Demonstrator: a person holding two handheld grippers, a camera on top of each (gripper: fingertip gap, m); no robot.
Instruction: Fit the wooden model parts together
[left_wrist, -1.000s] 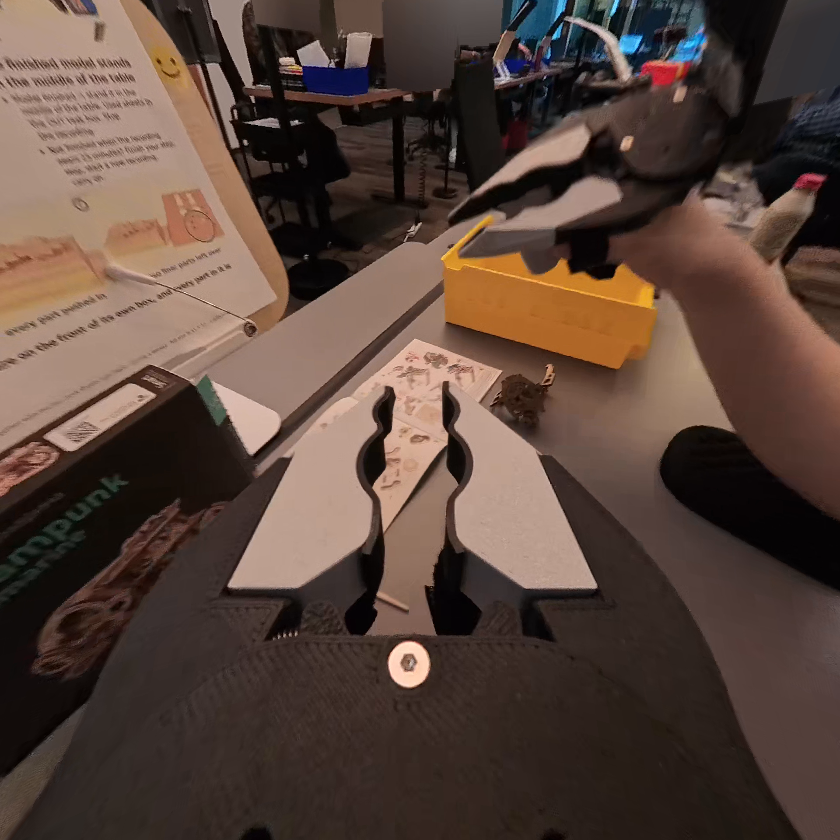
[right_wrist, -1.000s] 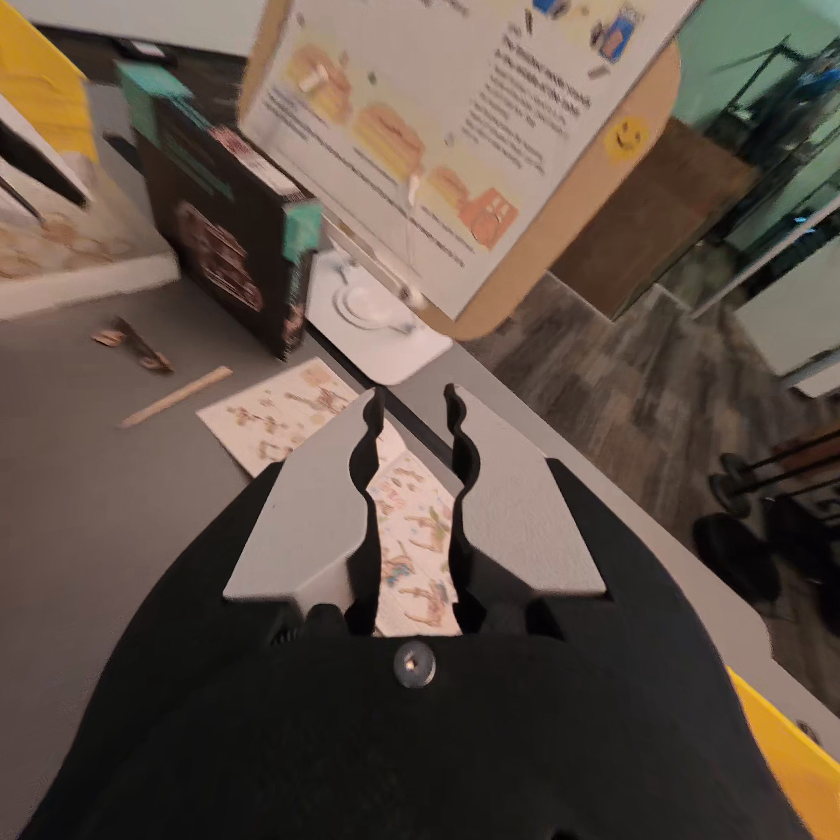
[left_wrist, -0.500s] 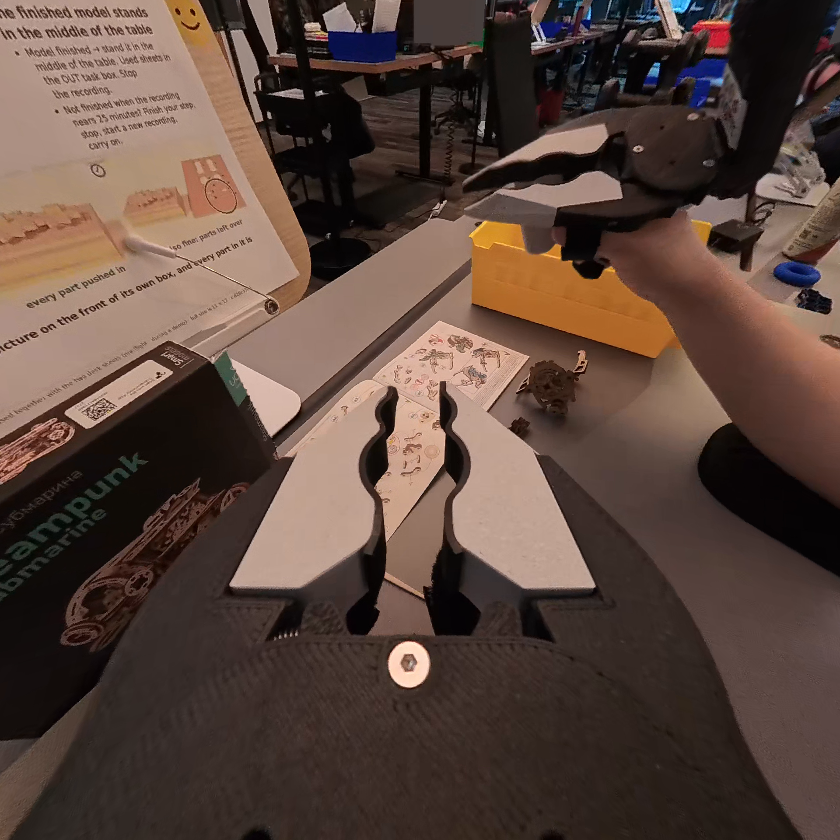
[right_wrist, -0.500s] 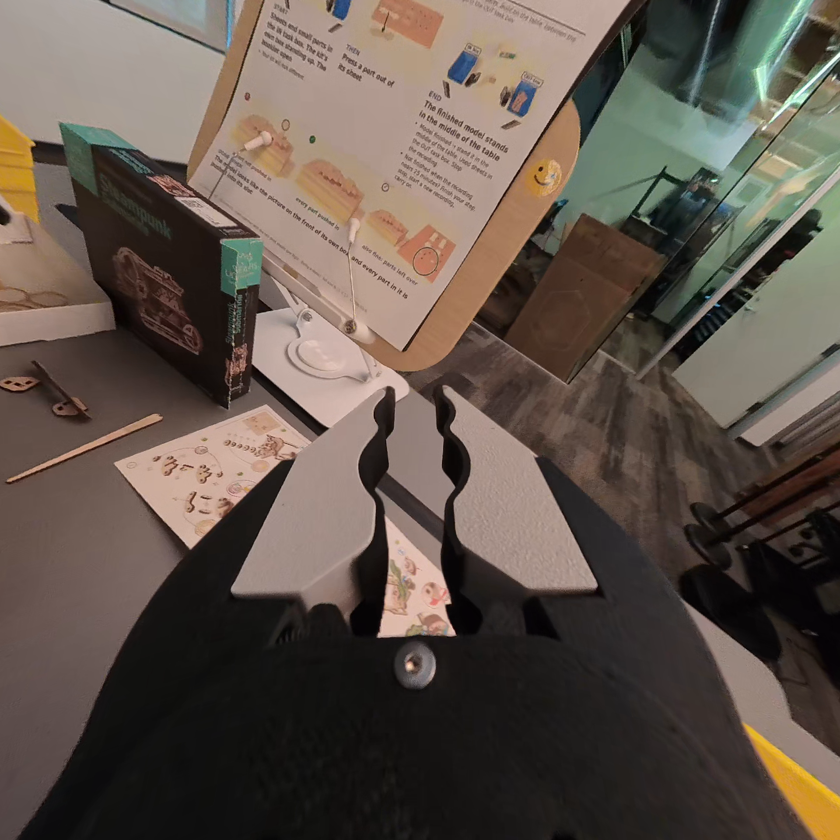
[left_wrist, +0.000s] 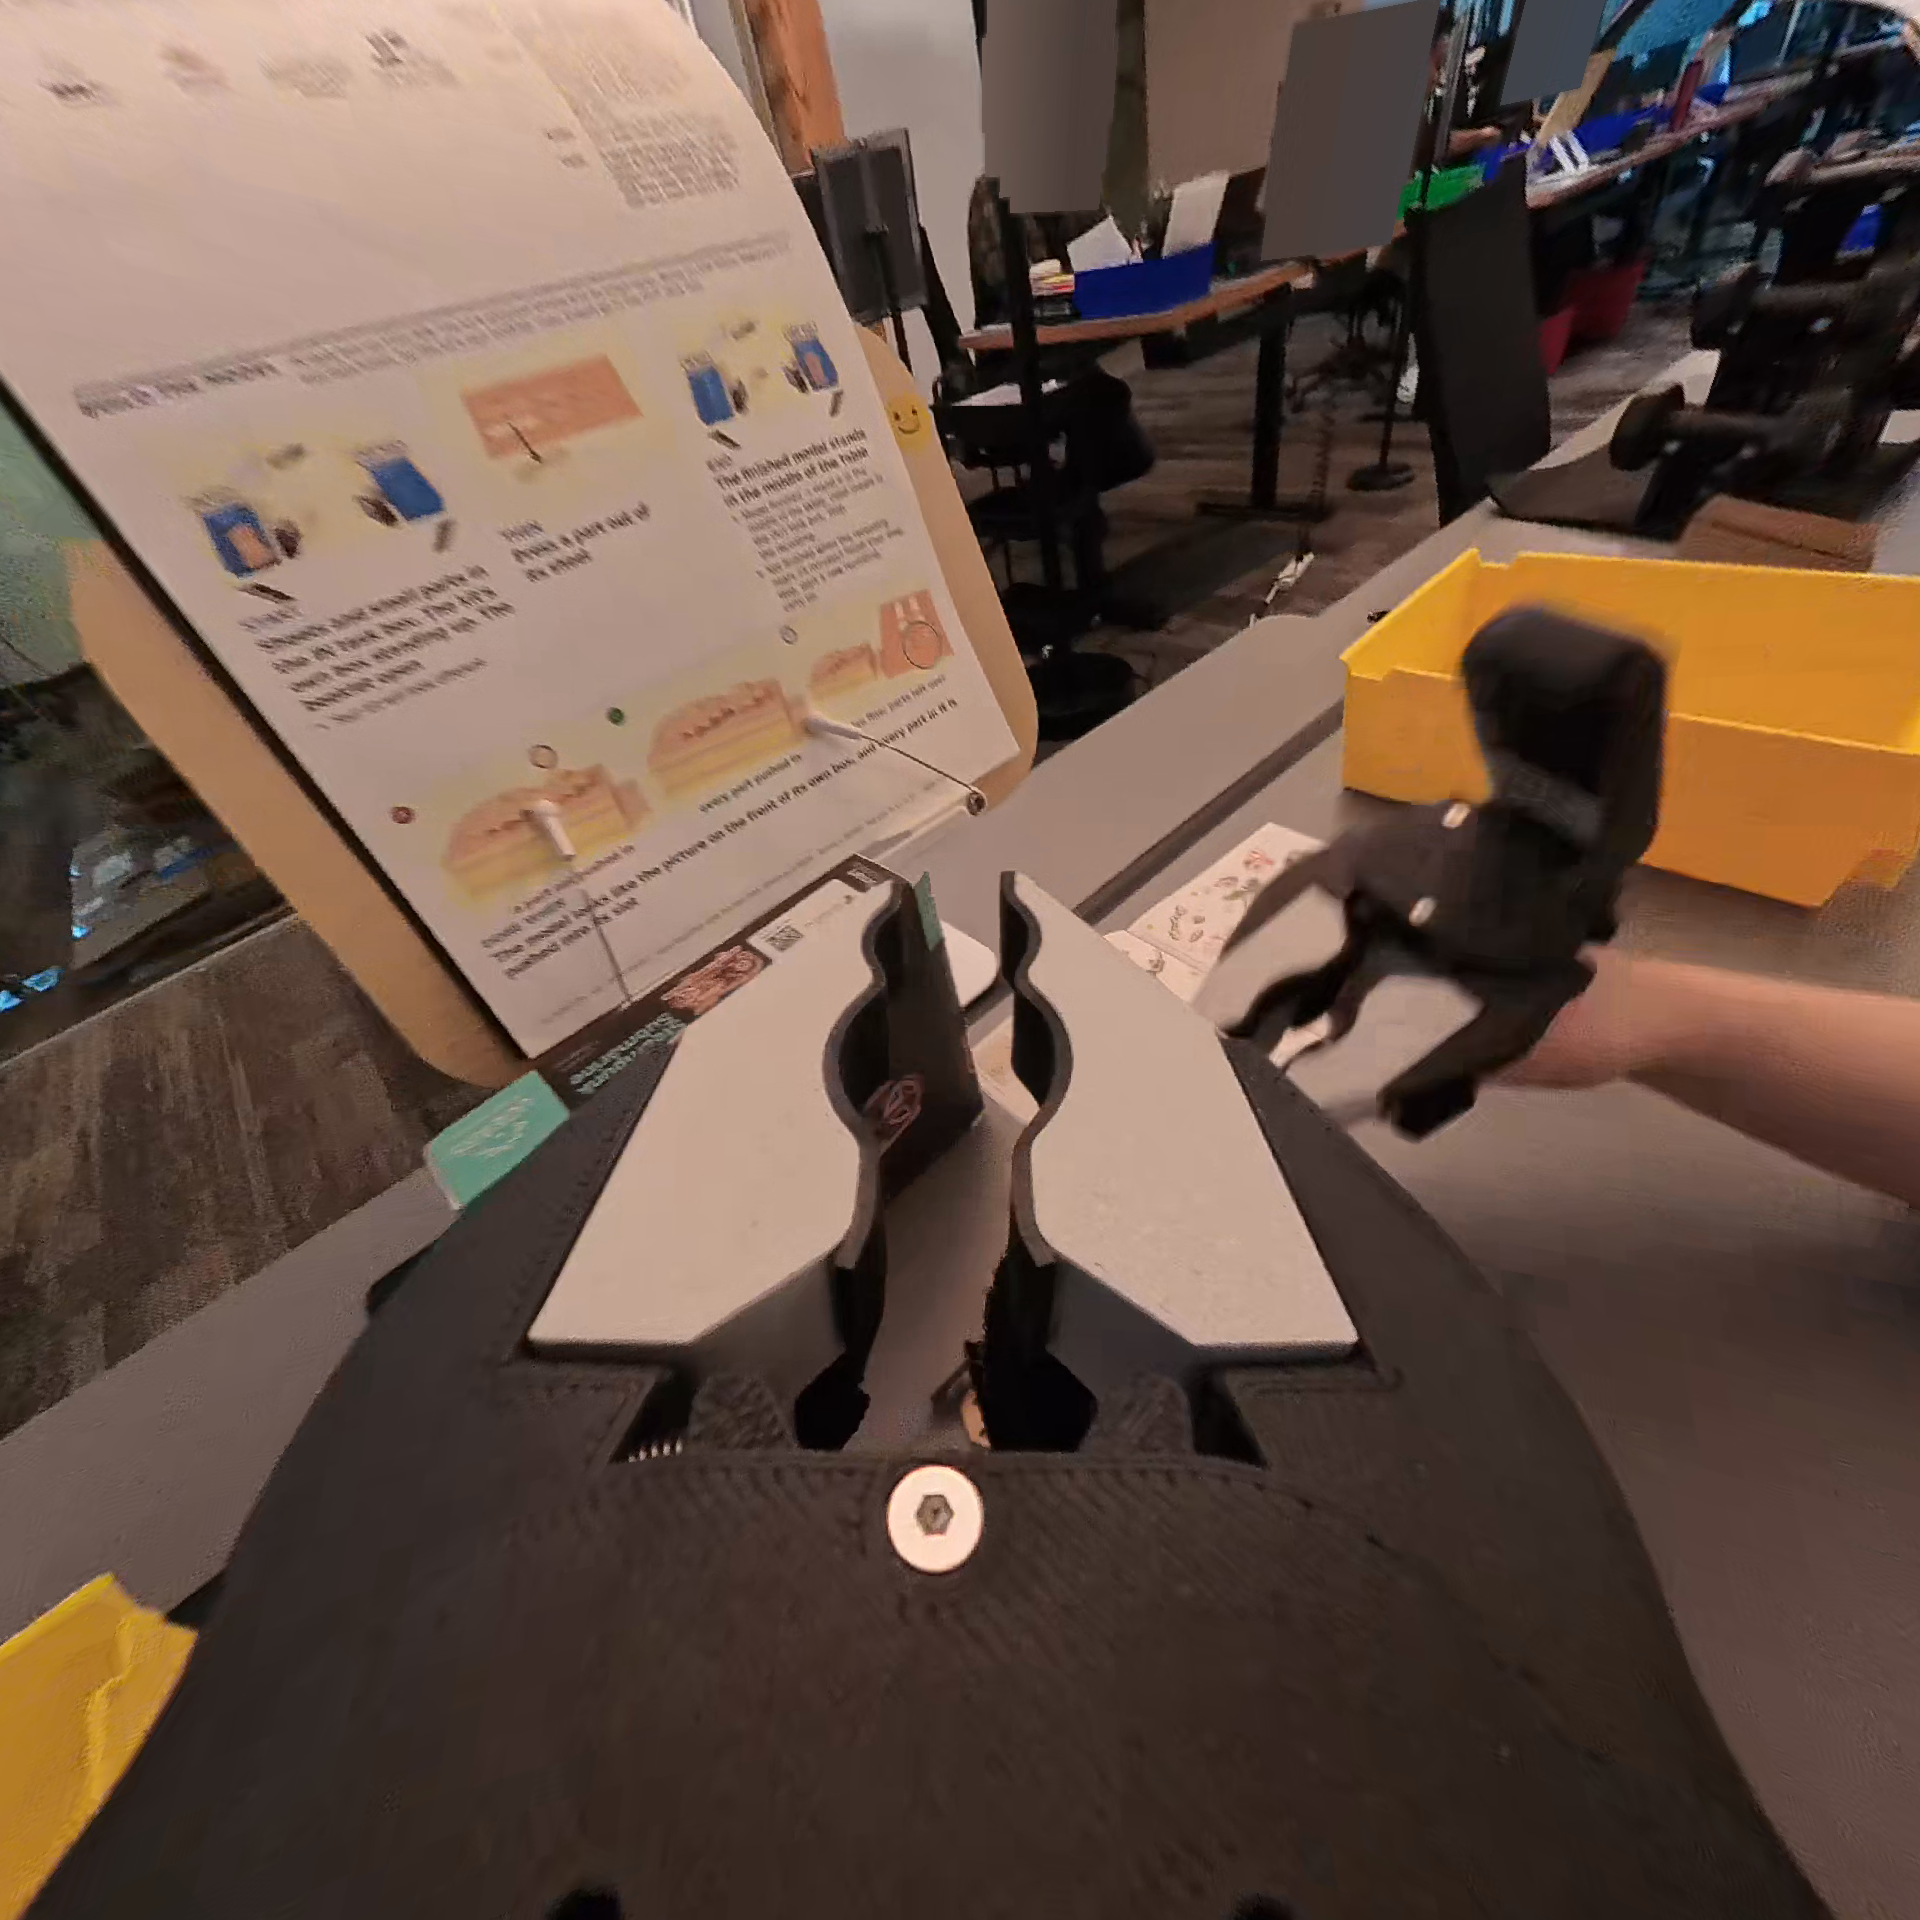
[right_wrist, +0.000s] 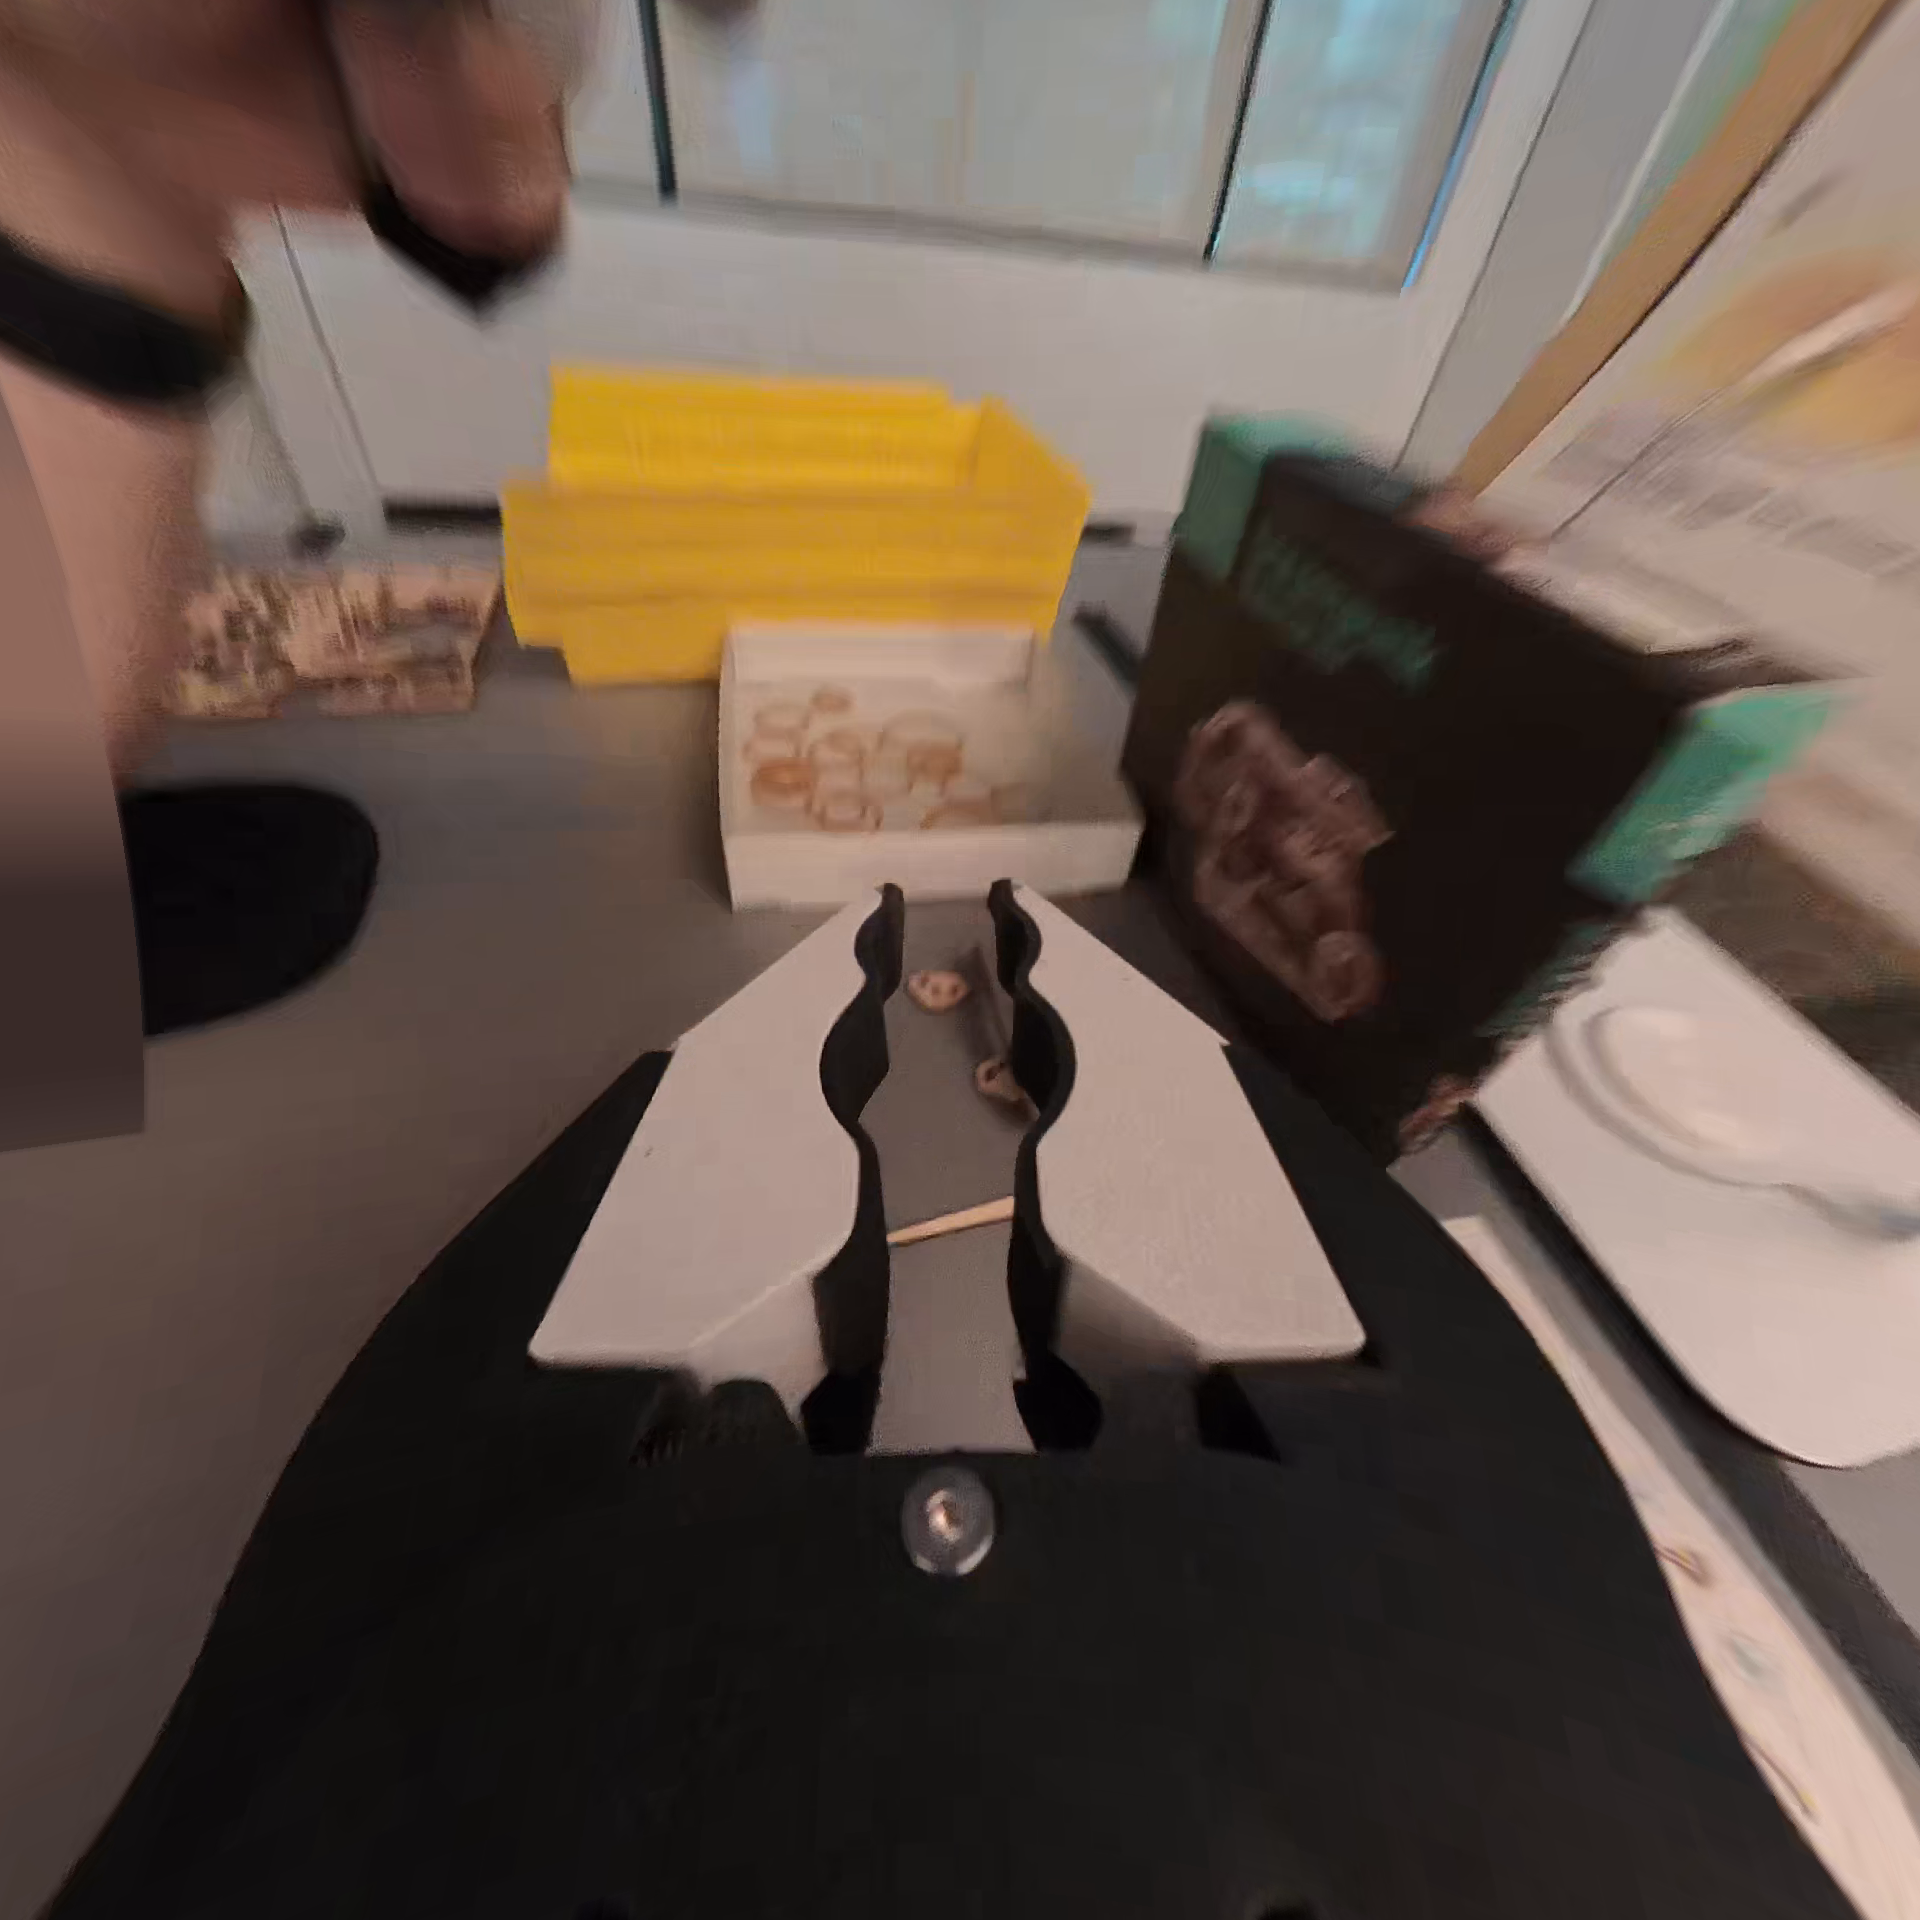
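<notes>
Since half a second ago both grippers have swung round: the left gripper (left_wrist: 945, 904) now faces the instruction board (left_wrist: 499, 540), with the black kit box (left_wrist: 914, 1049) just ahead of its tips, and the right gripper (right_wrist: 940, 904) has dropped low over the grey table (right_wrist: 436, 1195) and turned toward the window side. Each holds nothing, its jaws parted by a narrow gap.

Between the right gripper's fingers lie loose wooden model parts (right_wrist: 966, 1023) on the table — a small pale piece, a dark strip, another bit near the right finger — and a thin wooden stick (right_wrist: 951, 1226) nearer the gripper's base. Beyond the tips sits a white tray (right_wrist: 925, 852) of wooden rings, with a yellow bin (right_wrist: 790, 551) behind it and a pale sheet of wooden parts (right_wrist: 322, 644) to its left. The kit box stands at the right, blurred.

From the left wrist view, the right gripper hangs low over a printed sheet (left_wrist: 1205, 914), with a second yellow bin (left_wrist: 1756, 727) behind it.
</notes>
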